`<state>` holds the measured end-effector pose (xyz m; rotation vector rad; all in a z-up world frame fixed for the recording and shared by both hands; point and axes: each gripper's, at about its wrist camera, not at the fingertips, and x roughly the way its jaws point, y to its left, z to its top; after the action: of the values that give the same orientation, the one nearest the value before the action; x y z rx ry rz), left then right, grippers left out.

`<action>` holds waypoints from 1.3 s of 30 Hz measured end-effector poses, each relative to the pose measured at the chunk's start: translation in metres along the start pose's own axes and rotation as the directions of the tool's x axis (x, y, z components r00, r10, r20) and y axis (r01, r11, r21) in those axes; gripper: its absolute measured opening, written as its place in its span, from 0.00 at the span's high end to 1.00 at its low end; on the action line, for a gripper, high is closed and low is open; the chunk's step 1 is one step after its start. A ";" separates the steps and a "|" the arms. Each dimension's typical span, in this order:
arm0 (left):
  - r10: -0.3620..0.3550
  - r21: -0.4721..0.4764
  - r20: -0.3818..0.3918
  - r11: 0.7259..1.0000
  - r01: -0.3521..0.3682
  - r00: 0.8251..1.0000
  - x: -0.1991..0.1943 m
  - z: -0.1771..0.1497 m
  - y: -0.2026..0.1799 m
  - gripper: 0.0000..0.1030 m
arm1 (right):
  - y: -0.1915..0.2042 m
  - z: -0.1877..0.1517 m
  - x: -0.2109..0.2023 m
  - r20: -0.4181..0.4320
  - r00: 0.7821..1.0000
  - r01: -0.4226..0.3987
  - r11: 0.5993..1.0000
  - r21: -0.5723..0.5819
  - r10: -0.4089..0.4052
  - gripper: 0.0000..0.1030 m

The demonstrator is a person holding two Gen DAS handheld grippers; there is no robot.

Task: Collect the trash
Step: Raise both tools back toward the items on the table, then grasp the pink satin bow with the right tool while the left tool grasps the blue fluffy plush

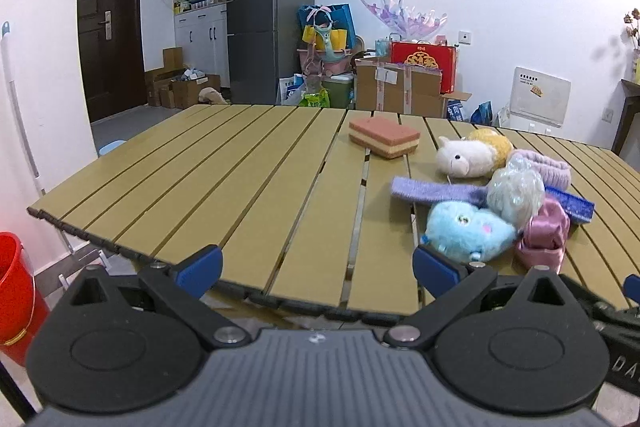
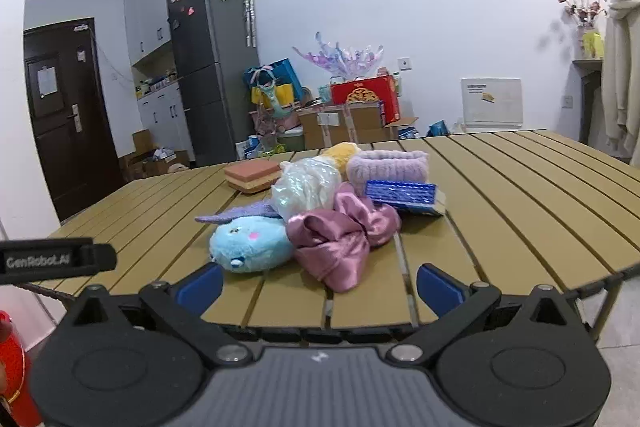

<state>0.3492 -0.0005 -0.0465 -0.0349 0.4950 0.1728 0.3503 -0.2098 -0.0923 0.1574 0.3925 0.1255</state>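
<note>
Crinkled plastic bag [image 2: 306, 187] tops plush toys on slatted table [image 2: 520, 187].

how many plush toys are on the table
3: a blue plush at the pile's near edge, a white plush at the far side, and a yellow plush right behind the white one. More may be hidden.

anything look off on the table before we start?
Nothing spilled or damaged. The soft items sit in one jumbled heap: crumpled plastic bag on top, pink satin cloth and blue plush in front. The sponge sits apart. Both grippers open, empty.
</note>
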 end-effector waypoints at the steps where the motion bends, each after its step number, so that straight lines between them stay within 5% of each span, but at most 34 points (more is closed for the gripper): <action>1: -0.002 -0.001 -0.004 1.000 0.002 1.000 0.004 0.002 -0.002 0.00 | 0.001 0.001 0.003 -0.001 1.000 -0.010 1.000 0.002 0.010 0.00; 18: -0.050 -0.022 -0.062 0.999 0.048 0.997 0.050 0.023 -0.010 0.00 | 0.009 0.008 0.071 -0.008 0.993 0.120 0.986 -0.119 -0.122 0.03; 23: -0.077 -0.013 -0.084 0.997 0.076 0.994 0.060 0.024 -0.020 0.00 | 0.001 0.009 0.091 0.011 0.992 0.124 0.985 -0.121 -0.123 0.20; 25: -0.093 -0.017 -0.100 0.996 0.092 0.991 0.064 0.023 -0.025 0.00 | -0.003 0.010 0.095 0.012 0.994 0.109 0.988 -0.109 -0.109 0.38; 34: -0.154 0.000 -0.129 0.988 0.155 0.980 0.072 0.017 -0.047 0.00 | -0.015 0.014 0.085 0.025 0.996 0.088 0.992 -0.088 -0.087 0.65; 39: -0.171 -0.003 -0.137 0.985 0.172 0.976 0.076 0.016 -0.058 0.00 | -0.030 0.018 0.073 0.044 0.996 0.083 0.996 -0.041 -0.081 0.70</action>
<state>0.4323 -0.0445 -0.0686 -0.0807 0.6271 -0.0011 0.4268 -0.2304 -0.1087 0.1010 0.3529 0.0496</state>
